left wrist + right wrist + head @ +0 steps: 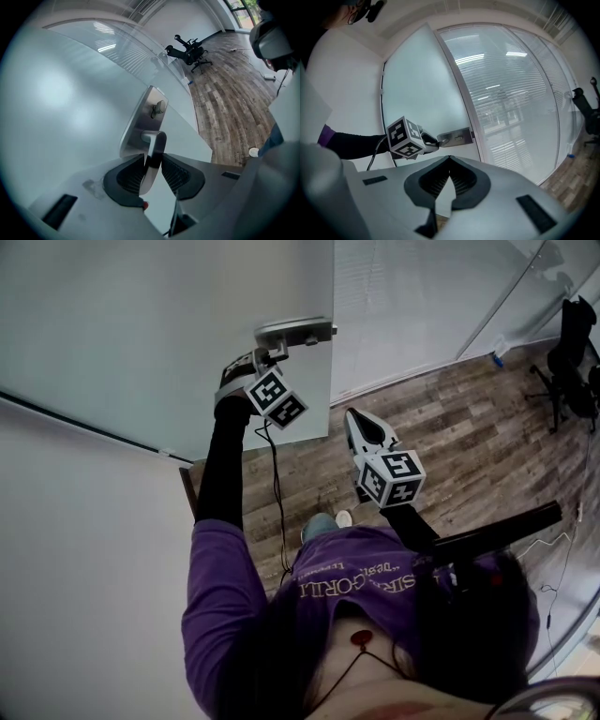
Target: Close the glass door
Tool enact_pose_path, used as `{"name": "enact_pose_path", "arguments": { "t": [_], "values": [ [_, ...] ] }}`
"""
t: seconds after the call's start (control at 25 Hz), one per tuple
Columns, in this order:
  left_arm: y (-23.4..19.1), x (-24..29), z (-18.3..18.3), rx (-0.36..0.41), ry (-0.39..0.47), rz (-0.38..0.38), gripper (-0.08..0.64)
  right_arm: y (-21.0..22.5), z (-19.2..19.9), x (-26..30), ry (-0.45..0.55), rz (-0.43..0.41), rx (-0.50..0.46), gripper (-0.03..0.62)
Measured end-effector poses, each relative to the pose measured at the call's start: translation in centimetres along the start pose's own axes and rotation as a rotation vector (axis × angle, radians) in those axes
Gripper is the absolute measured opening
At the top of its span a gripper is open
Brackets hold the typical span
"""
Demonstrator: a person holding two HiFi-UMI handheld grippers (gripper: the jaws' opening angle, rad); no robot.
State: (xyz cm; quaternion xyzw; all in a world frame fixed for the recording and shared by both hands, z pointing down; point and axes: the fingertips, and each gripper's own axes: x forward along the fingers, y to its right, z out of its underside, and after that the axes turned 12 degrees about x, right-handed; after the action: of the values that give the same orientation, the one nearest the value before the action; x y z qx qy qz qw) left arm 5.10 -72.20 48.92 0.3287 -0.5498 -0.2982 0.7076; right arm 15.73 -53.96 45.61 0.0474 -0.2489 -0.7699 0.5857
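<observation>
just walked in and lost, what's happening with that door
A person in a purple top holds a gripper in each hand. The left gripper is clamped on the handle of the glass door, which stands open from its frame. The right gripper hangs free beside it, jaws together, holding nothing.

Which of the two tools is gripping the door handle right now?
The left tool: its jaws are closed on the metal lever handle of the glass door. The right tool touches nothing, its jaws together with nothing between them.
</observation>
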Motion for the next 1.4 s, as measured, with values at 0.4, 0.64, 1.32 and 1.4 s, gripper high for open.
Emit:
{"name": "enact_pose_path", "arguments": {
  "t": [0.4, 0.64, 1.32, 1.4],
  "values": [
    [-1.1, 1.5, -0.7, 0.002, -0.008, 0.021, 0.112, 0.5, -2.1, 2.5, 0.018, 0.001, 0.005, -0.014],
    [-2.4, 2.0, -1.5, 0.004, 0.019, 0.044, 0.112, 0.0, -4.2, 5.4, 0.027, -0.001, 0.000, -0.014],
    [-4.5, 5.9, 0.1, 0.038, 0.018, 0.009, 0.110, -1.0, -3.0, 10.8, 0.026, 0.037, 0.004, -0.014],
    [-4.9, 6.6, 0.0, 0.023, 0.031, -0.020, 0.110, -1.2, -2.7, 11.2, 0.029, 0.043, 0.000, -0.014]
  ]
}}
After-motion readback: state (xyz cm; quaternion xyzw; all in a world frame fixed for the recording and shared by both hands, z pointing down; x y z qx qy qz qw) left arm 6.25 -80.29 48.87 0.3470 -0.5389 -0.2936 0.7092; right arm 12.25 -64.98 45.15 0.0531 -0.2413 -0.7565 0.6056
